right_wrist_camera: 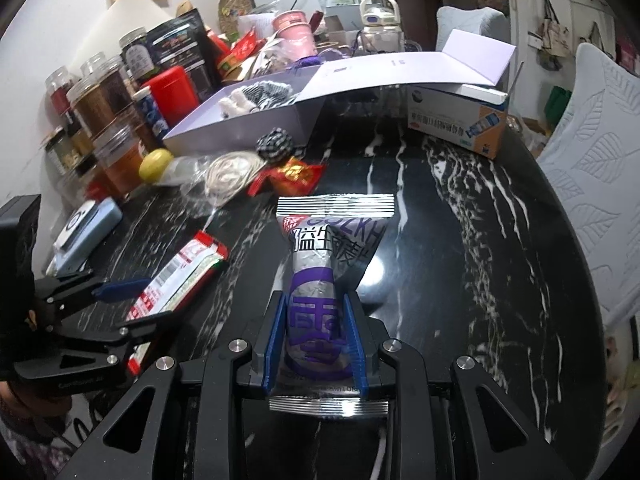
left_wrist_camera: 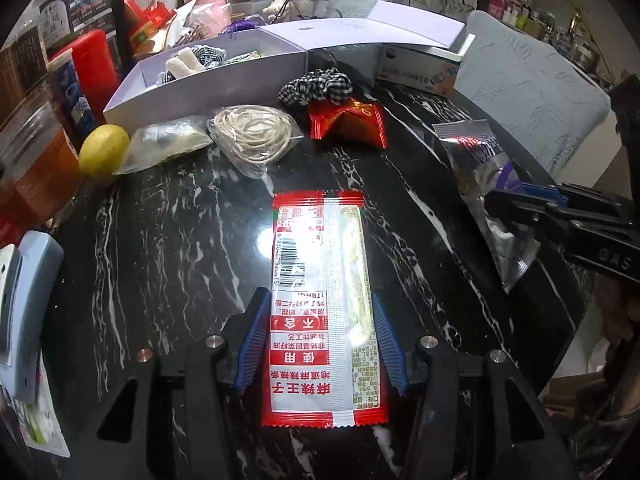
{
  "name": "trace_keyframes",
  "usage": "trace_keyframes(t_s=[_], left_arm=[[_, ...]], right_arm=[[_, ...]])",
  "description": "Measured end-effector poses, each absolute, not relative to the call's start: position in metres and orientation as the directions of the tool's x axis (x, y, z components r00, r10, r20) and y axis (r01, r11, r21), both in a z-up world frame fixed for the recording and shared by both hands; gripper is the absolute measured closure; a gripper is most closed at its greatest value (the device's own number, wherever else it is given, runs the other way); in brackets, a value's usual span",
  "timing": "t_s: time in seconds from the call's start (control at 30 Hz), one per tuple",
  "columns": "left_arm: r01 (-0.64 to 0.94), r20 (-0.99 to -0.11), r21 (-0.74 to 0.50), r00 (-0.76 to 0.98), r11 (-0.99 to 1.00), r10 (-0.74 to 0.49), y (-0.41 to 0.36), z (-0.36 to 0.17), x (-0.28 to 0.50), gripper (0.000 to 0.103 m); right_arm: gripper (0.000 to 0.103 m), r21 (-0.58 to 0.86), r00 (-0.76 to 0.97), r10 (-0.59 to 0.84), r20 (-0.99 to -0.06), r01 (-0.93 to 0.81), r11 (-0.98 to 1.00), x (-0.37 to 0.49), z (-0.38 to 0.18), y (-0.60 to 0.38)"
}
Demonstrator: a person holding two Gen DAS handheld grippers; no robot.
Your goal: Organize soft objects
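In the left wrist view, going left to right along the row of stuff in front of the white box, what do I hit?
Lemon → clear bag with something pale inside → clear bag of coiled cream cord → red snack packet, with the black-and-white checked scrunchie just behind it.

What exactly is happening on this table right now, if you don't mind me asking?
A person is sorting soft things with two handheld grippers. The left gripper is closed on a long red-and-white snack packet, and the right gripper squeezes a silver-and-purple pouch. Both are above the black marble table. The open lavender box behind already holds some fabric items.
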State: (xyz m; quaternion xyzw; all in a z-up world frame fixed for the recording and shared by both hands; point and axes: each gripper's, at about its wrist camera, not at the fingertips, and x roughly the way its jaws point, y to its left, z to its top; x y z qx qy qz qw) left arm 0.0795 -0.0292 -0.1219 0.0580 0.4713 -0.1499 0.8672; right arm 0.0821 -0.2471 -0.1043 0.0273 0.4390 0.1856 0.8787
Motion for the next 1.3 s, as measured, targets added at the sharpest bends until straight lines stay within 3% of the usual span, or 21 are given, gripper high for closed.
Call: trace_keyframes(t_s=[0.17,0.23,0.3,0.37,0.5,0.53,0.6,0.63,0.67,0.93,1.3], left_arm=[[0.303,-0.825,-0.023,0.533,0.953,-0.189,-0.035,-0.123,0.084,0.048],[0.3,-0.824,-0.024,0.534,0.954,-0.189,-0.037,-0.123,0.088,0.047],[0.298,-0.825,-0.022,0.534,0.954,-0.186,-0.039,-0.124,0.091,0.039],[0.301,-0.826,-0.02,0.532,0.954,-0.185,-0.042,-0.126,0.093,0.024],[0.301,-0.806,-0.021,0.559,0.954,-0.194,-0.042,-0.128,0.094,0.023],[0.299,-0.802,-0.021,0.564,0.954,-0.194,-0.042,-0.129,0.094,0.024],[0.301,-0.792,-0.019,0.578,0.954,-0.198,-0.042,-0.128,0.093,0.038],[0.306,-0.788,-0.017,0.582,0.952,-0.201,-0.042,-0.127,0.092,0.051],[0.319,-0.79,-0.022,0.576,0.947,-0.213,-0.042,-0.126,0.092,0.053],[0.328,-0.779,-0.08,0.568,0.941,-0.264,-0.037,-0.124,0.09,0.056],[0.338,-0.733,-0.116,0.606,0.934,-0.31,-0.033,-0.104,0.067,0.057]], right_arm=[[0.073,0.207,0.539,0.354,-0.764,-0.314,0.926,0.072,-0.107,-0.243],[0.067,0.195,0.537,0.337,-0.773,-0.304,0.932,0.073,-0.109,-0.241],[0.06,0.185,0.518,0.318,-0.794,-0.292,0.938,0.075,-0.114,-0.24],[0.056,0.187,0.506,0.312,-0.804,-0.282,0.941,0.077,-0.121,-0.239],[0.055,0.167,0.522,0.3,-0.799,-0.287,0.943,0.075,-0.124,-0.236],[0.055,0.16,0.524,0.297,-0.799,-0.29,0.944,0.075,-0.124,-0.235],[0.055,0.151,0.527,0.292,-0.798,-0.294,0.944,0.074,-0.124,-0.234],[0.055,0.149,0.53,0.291,-0.797,-0.294,0.944,0.074,-0.125,-0.234],[0.055,0.149,0.532,0.291,-0.795,-0.294,0.944,0.074,-0.125,-0.234],[0.061,0.157,0.552,0.305,-0.776,-0.299,0.941,0.071,-0.125,-0.232],[0.062,0.215,0.56,0.363,-0.745,-0.314,0.925,0.051,-0.113,-0.23]])
